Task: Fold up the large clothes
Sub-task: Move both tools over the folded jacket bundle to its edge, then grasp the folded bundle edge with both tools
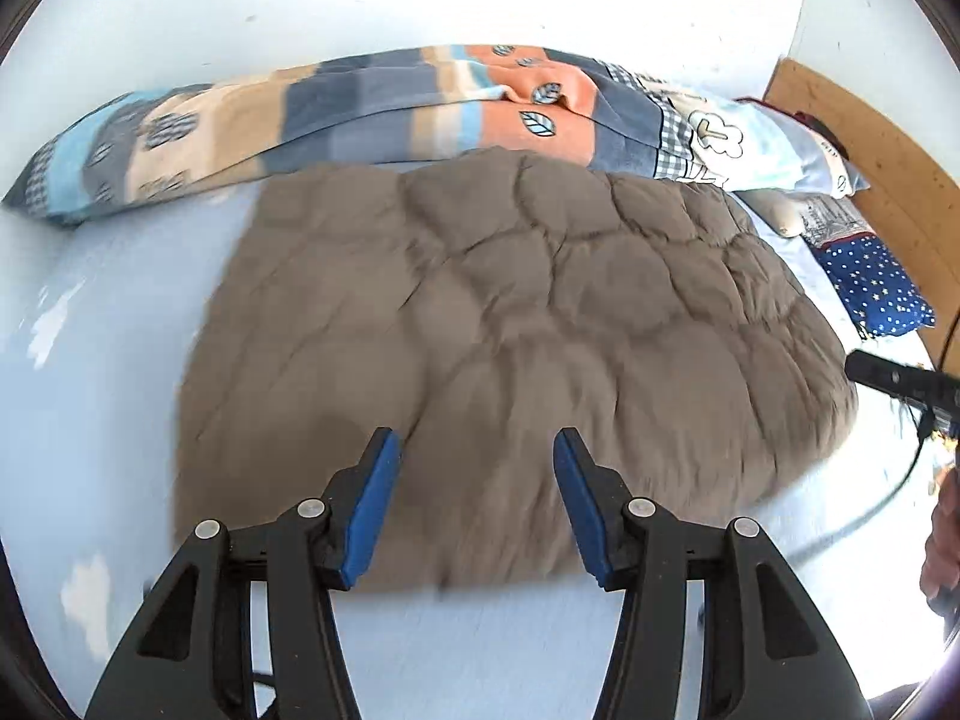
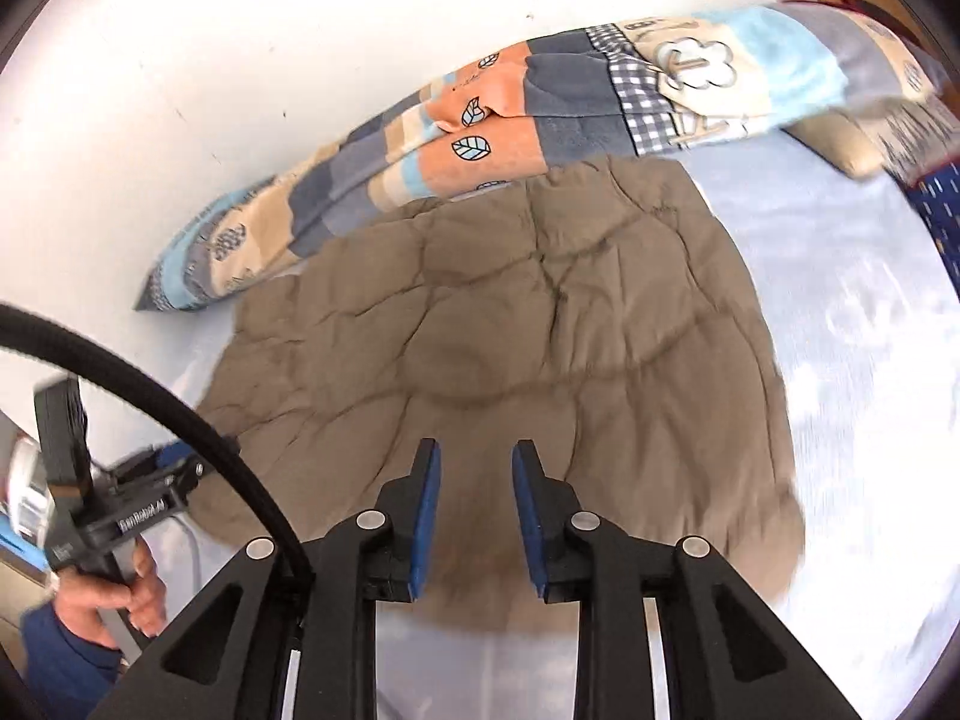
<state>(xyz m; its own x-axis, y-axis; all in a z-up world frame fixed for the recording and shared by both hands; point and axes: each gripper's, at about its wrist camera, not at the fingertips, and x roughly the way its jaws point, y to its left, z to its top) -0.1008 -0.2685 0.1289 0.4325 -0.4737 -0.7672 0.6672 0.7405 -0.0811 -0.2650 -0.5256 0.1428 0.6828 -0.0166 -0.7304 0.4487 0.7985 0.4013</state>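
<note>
Quilted brown garment [image 1: 510, 348] lies spread flat on the pale blue bed sheet [image 1: 90, 360], w/ both grippers hovering over its near edge. Left gripper [image 1: 477, 450]: jaws wide apart, nothing between the blue pads, garment below. Right gripper [image 2: 476, 456]: jaws narrower but still parted, also holding nothing, tips over the garment's near hem.

Writing: in the right wrist view the left gripper's body [image 2: 120, 516] carries a small white label, too blurred to read for sure. Patchwork blanket [image 1: 372, 108] at the garment's far edge shows leaf prints and a flower shape; some letters on it, not legible.

Hard to make out: near edge of the garment is motion-blurred in both views. A black cable [image 2: 180, 420] crosses the garment's left side in the right wrist view, covering part of it. Person's left hand [image 2: 120, 594] is partly cut off by the frame edge. Right of the garment, a navy star-print pillow [image 1: 876, 288] sits by a wooden headboard [image 1: 888, 162], partly cropped.
</note>
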